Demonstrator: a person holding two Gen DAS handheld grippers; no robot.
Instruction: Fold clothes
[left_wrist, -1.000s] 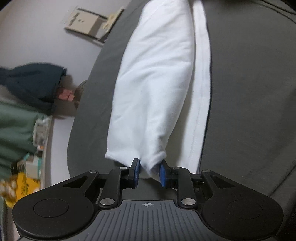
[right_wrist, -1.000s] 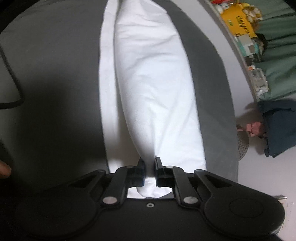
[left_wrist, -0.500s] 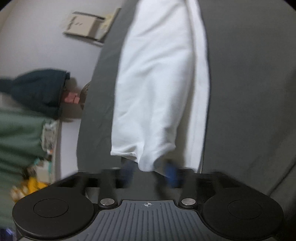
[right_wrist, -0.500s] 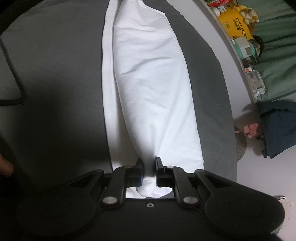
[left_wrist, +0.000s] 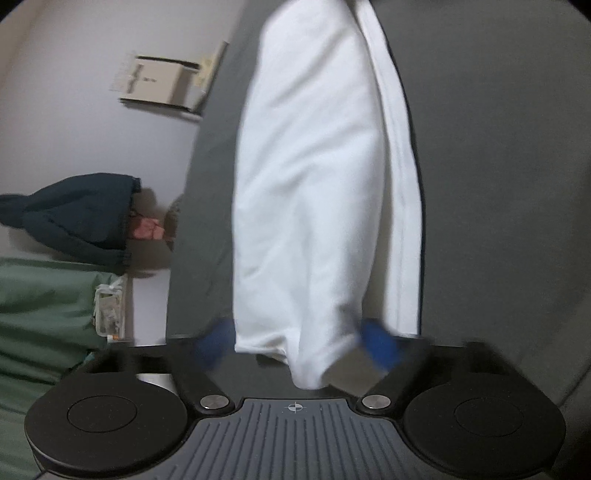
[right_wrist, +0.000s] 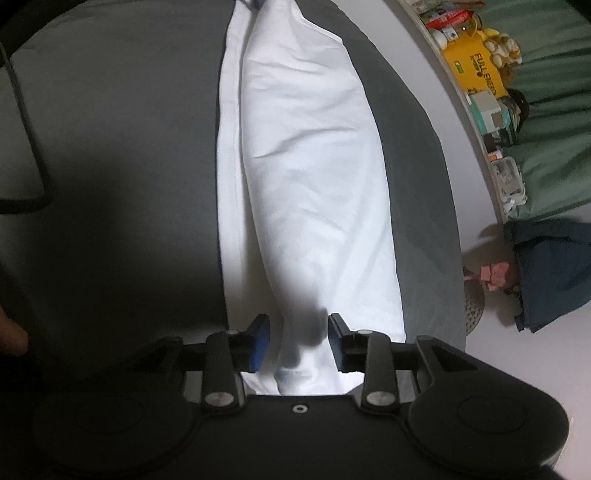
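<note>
Both ends are getting let go here, so the trick now is a clean release: let the cloth settle flat, then pull each gripper straight back and up so a pad doesn't snag the hem and drag the fold open again.

Nearest in the left wrist view, the left gripper (left_wrist: 297, 343) has its blue pads standing wide on either side of the white garment's (left_wrist: 314, 184) near end. They're motion-blurred, but I'd say neither pad is pressing on the cloth; the jaws just swung wide and have come in a little.

Same story on the other side. The right gripper (right_wrist: 297, 341) has just been opening, and its jaws stand at a moderate gap with the folded end sitting loose between them, apparently touching neither pad.

Further out, the garment runs away from each gripper as a long narrow strip, folded lengthwise, with a thinner layer showing along one edge. It lies on the grey bed (right_wrist: 129, 147), well inside its edges.
</note>
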